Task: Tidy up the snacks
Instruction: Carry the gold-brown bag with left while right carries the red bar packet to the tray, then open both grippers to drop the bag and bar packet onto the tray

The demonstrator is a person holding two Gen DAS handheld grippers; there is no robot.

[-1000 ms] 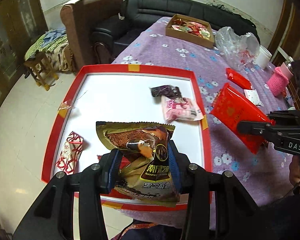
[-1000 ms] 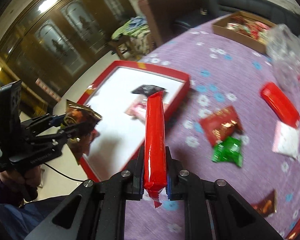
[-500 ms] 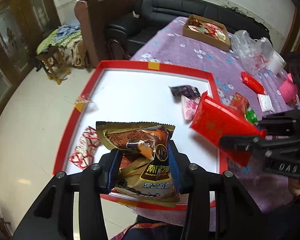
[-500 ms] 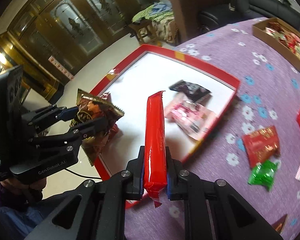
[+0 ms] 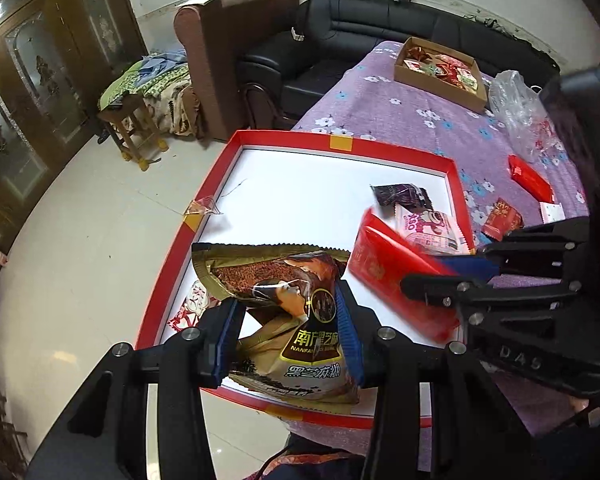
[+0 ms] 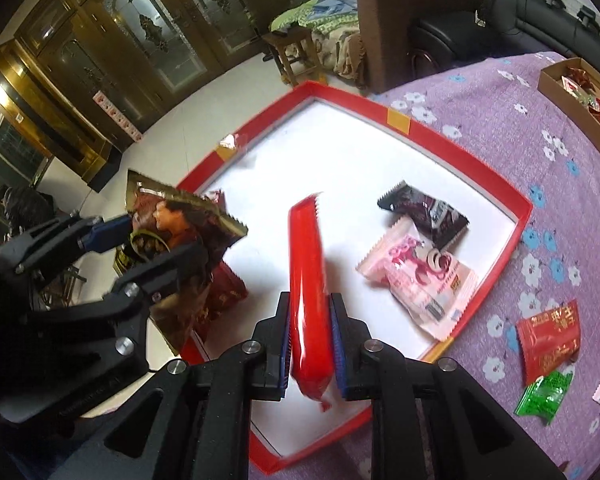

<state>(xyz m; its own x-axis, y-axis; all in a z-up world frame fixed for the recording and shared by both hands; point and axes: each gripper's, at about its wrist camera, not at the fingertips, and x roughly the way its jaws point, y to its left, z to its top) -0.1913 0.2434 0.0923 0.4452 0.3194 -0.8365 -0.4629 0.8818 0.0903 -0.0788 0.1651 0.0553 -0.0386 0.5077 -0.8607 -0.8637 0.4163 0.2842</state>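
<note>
Over the red tray (image 6: 496, 196), the right gripper (image 6: 311, 336) jaws are opening around a red packet (image 6: 306, 280); the left gripper (image 5: 288, 332) clenches a gold bag (image 5: 284, 300). Released slanted, the packet could land on the pink snack (image 6: 416, 280).

Black leather sofa (image 5: 400, 20), brown armchair (image 5: 228, 48), wooden stool (image 5: 132, 128), glass-fronted wooden cabinets (image 6: 148, 40), pale tiled floor (image 5: 80, 248)

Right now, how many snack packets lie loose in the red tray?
4: black packet and pink packet by the red tray's right rim; red-and-white packet and dark red packet beneath the held gold bag. Others may be hidden.
</note>
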